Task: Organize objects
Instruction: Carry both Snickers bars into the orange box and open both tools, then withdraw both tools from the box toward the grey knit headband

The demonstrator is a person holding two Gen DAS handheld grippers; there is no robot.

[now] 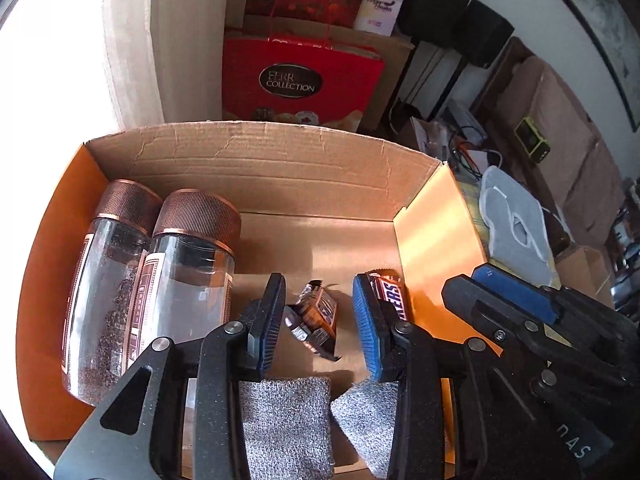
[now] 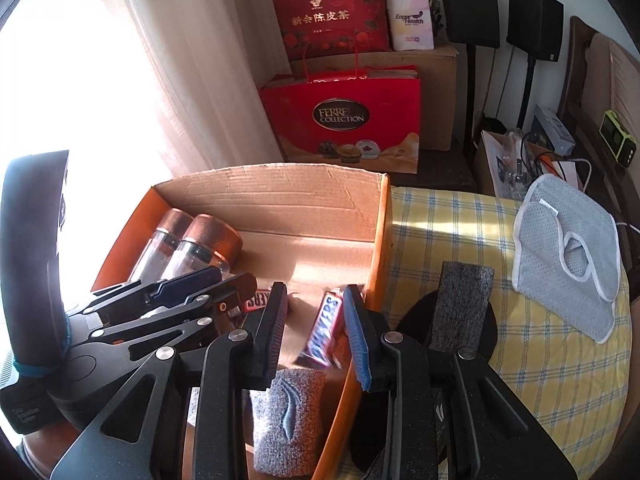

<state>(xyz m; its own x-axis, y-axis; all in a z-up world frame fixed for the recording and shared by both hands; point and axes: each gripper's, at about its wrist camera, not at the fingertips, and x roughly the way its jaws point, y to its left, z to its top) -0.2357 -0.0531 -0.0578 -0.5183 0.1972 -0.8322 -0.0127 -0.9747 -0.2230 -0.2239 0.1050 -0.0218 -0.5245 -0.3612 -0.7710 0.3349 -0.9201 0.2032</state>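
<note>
Snickers bar (image 2: 326, 330) glossy, flat; corrugated cardboard box (image 2: 280, 196); ribbed-lid jars (image 1: 188, 264).

The cardboard box (image 1: 260, 160) is matt brown corrugated paper with creases, and its side walls are smooth orange. Inside the box, two jars (image 1: 176, 280) are clear glossy plastic or glass with knurled copper-coloured metallic lids. Near them in the box, the Snickers bar (image 2: 326, 330) has a shiny wrapper. Beside the box, the tablecloth (image 2: 460, 224) is woven checked cloth, and the grey mesh fabric (image 2: 560, 248) looks perforated.
</note>
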